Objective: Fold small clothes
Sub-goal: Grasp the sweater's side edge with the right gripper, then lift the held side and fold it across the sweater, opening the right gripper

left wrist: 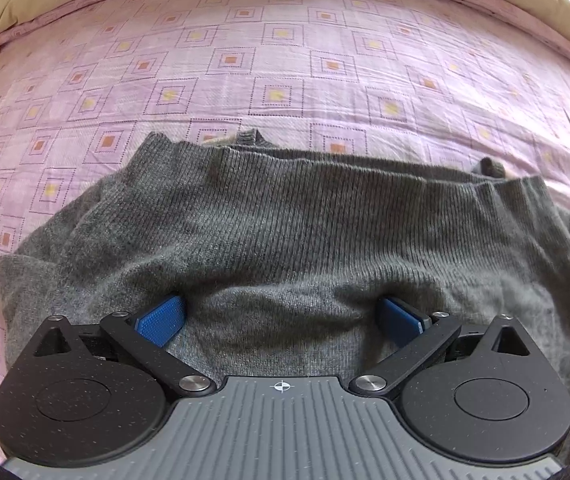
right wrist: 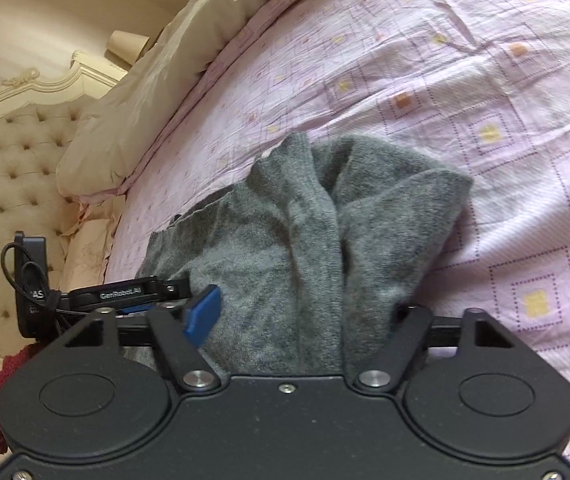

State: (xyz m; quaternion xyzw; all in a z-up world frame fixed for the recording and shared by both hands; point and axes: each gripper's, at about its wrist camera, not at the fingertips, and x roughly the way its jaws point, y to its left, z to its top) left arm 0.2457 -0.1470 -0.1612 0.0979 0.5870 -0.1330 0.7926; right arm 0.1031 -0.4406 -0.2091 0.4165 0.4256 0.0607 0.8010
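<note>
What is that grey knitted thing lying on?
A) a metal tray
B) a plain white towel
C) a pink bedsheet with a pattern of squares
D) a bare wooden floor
C: the grey knitted garment lies on the pink square-patterned bedsheet.

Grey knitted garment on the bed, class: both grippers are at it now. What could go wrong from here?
1. The left gripper has its jaws wide open with the grey knitted garment bulging between them; closing may pinch several layers.
2. In the right wrist view the knit is bunched in ridges at the right gripper, so creases may get folded in.
3. Pulling could drag the pink bedsheet into wrinkles.
</note>
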